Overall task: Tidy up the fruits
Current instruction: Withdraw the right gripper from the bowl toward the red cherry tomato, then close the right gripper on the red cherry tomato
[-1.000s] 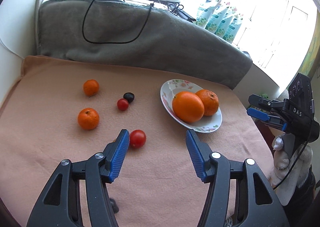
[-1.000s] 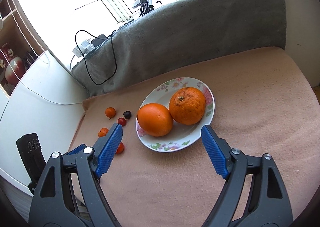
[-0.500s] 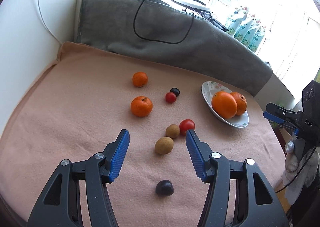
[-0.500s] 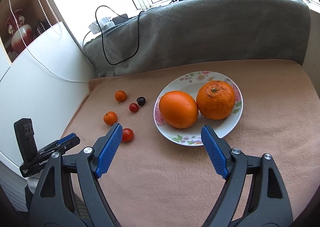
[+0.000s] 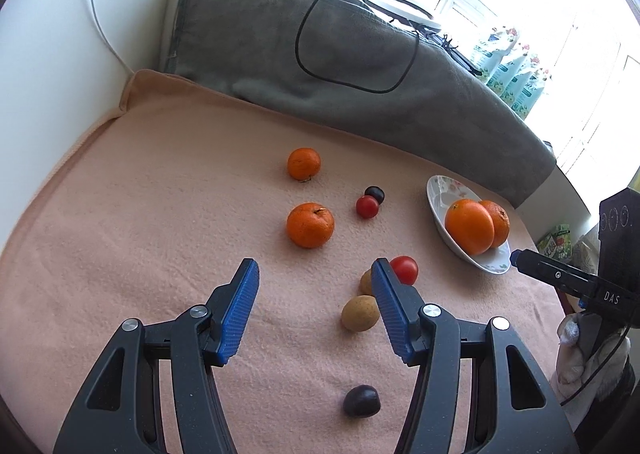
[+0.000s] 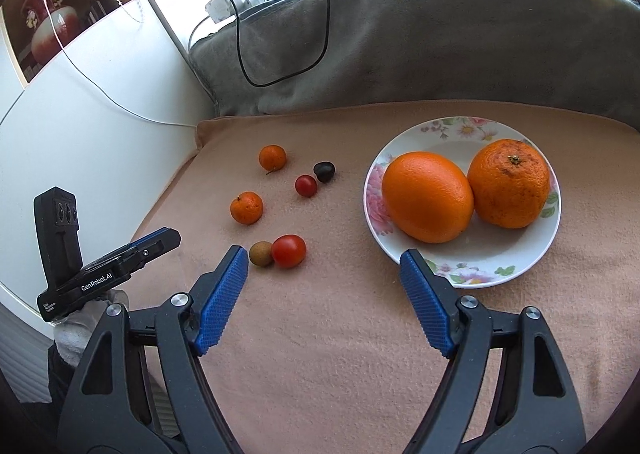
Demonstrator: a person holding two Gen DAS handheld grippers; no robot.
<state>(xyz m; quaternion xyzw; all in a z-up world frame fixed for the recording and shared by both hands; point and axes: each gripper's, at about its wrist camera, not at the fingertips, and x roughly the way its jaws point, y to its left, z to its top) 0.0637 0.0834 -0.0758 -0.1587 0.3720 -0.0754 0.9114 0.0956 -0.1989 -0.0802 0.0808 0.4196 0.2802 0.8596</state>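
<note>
Left wrist view: the left gripper [image 5: 315, 274] hangs over the pink cloth [image 5: 160, 213], its jaws half wide with nothing between them. Ahead lie two mandarins [image 5: 310, 224], a small tomato [image 5: 367, 206] touching a dark fruit [image 5: 375, 193], and near the right finger a bigger tomato [image 5: 405, 270] and two brown fruits [image 5: 360, 313]. One dark plum [image 5: 361, 400] lies close below. The plate [image 5: 444, 189] with two oranges [image 5: 469, 226] stands to the right.

In the right wrist view the right gripper [image 6: 323, 264] is closing its jaws over bare cloth, nothing between them; the right finger is just beside the plate rim.
</note>
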